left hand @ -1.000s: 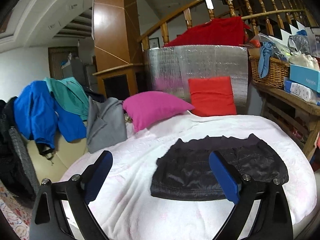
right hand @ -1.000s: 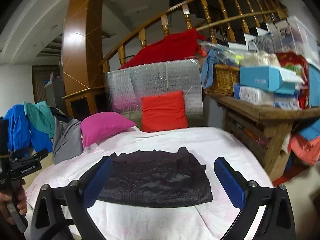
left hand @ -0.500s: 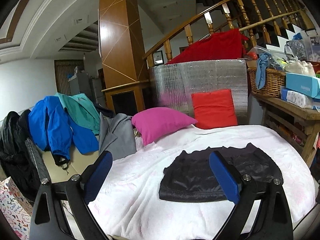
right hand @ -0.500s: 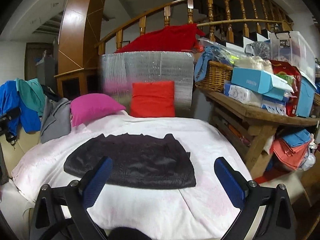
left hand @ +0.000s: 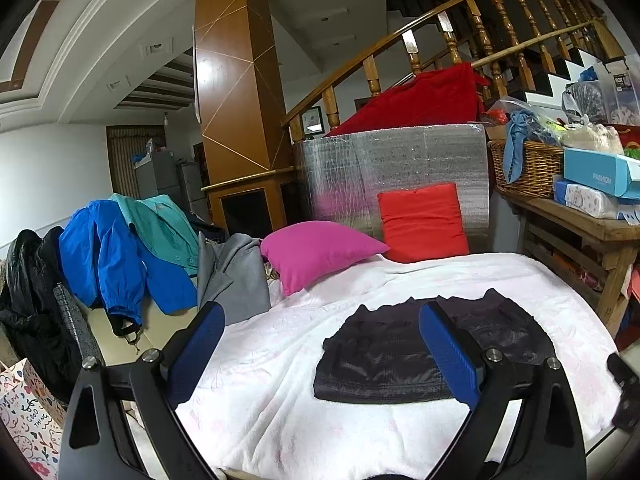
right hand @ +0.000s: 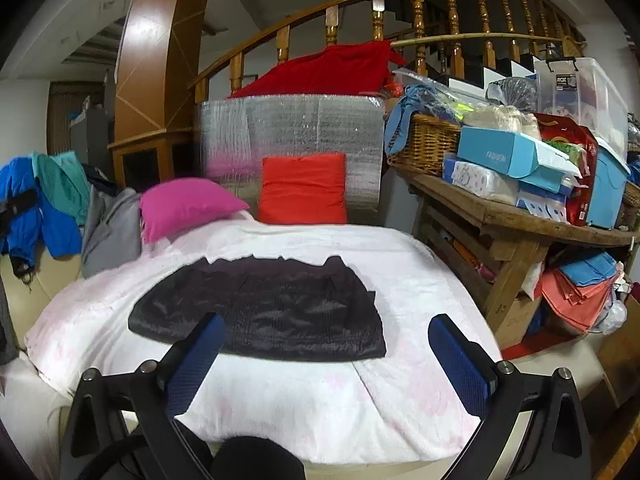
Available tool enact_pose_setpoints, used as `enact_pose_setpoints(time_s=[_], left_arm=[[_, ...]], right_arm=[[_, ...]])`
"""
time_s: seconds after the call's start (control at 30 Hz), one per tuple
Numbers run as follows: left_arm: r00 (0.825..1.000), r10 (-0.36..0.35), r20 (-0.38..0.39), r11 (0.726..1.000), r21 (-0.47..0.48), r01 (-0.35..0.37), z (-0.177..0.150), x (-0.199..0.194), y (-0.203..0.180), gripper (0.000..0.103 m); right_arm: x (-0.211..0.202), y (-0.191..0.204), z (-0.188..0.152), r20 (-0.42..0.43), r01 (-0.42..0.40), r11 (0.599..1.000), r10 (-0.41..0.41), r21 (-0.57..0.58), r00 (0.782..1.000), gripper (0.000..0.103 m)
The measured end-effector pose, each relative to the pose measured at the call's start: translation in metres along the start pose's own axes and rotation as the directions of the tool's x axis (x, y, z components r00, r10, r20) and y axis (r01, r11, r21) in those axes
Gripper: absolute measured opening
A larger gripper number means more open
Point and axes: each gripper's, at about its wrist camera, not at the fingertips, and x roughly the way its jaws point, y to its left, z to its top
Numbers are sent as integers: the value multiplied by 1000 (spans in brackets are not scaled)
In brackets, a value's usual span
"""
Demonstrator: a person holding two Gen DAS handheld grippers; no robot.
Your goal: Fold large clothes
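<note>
Through the left wrist camera I see my left tool point(left hand: 320, 344) held wide open and empty, above the near edge of the bed point(left hand: 400, 280). The black garment point(left hand: 384, 360) lies flat on the white blanket, already squared into a compact folded shape, so I judge this fold as finished and the step in hand as pulling clear. The next move probably calls for fetching another piece from the sofa pile at left: I count one blue jacket point(left hand: 104, 256), one teal garment point(left hand: 160, 224), one grey garment point(left hand: 236, 276) and one black coat point(left hand: 28, 280).

Through the right wrist camera my right tool point(right hand: 324, 348) is likewise spread open, gripping nothing, hovering short of the black garment point(right hand: 260, 304), which sits mid-bed, apart from both blue pads. I count two cushions behind it, one pink cushion point(right hand: 184, 204) and one red cushion point(right hand: 304, 188), and one wicker basket point(right hand: 424, 144) on the wooden desk point(right hand: 500, 216) at right.
</note>
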Motion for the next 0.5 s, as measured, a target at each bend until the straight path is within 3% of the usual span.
enact_pose_setpoints(time_s=[0.17, 0.5], left_arm=[[1000, 4, -8, 1000, 11, -4, -3, 0, -3, 98], [999, -10, -46, 1000, 17, 10, -12, 6, -3, 98]], right_arm=[[7, 8, -8, -36, -13, 1000, 12, -12, 999, 103], [0, 13, -4, -1, -17, 1000, 17, -13, 1000, 103]])
